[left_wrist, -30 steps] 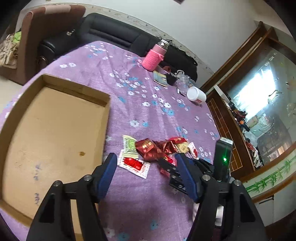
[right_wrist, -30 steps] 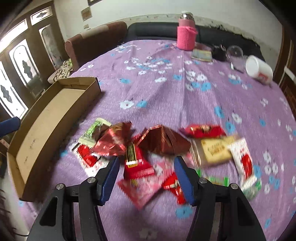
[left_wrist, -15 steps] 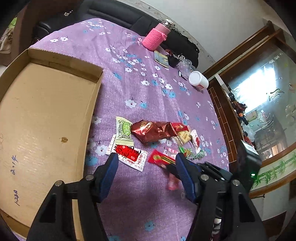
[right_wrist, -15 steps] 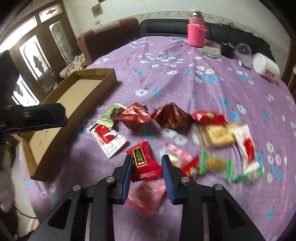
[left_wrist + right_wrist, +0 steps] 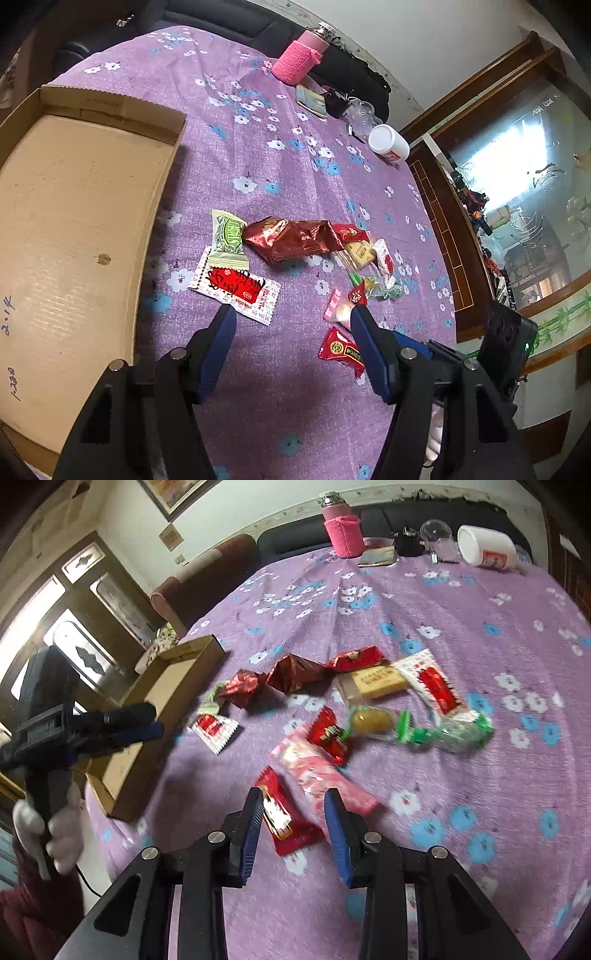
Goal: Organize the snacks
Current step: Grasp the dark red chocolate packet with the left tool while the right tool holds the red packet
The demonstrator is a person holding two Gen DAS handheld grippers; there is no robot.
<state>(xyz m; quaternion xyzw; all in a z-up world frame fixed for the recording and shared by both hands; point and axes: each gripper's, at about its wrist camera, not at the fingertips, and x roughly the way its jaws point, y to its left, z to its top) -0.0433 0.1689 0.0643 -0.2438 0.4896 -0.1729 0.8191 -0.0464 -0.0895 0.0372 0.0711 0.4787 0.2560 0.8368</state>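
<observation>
Several snack packets lie in a loose pile on the purple flowered cloth (image 5: 258, 110). My right gripper (image 5: 293, 795) has a red snack packet (image 5: 286, 821) between its pads, near the front of the pile beside a pink packet (image 5: 321, 779). Its jaws are opening slightly, with the packet still spanning them. That red packet (image 5: 343, 350) also shows in the left wrist view. My left gripper (image 5: 291, 314) hangs open over bare cloth, just short of a white-and-red packet (image 5: 236, 288), with nothing between its fingers. An open cardboard box (image 5: 110, 107) sits at the left.
A green packet (image 5: 227, 236) and dark red foil packets (image 5: 295, 240) lie beyond the white-and-red one. A pink-sleeved bottle (image 5: 299, 59), a white jar (image 5: 388, 142) and small items stand at the far edge. A gloved hand (image 5: 62, 834) holds the left gripper beside the box (image 5: 173, 686).
The right gripper narrowed around the red packet and carried it out of the pile toward the near side. The left gripper sank a little toward the white-and-red packet.
</observation>
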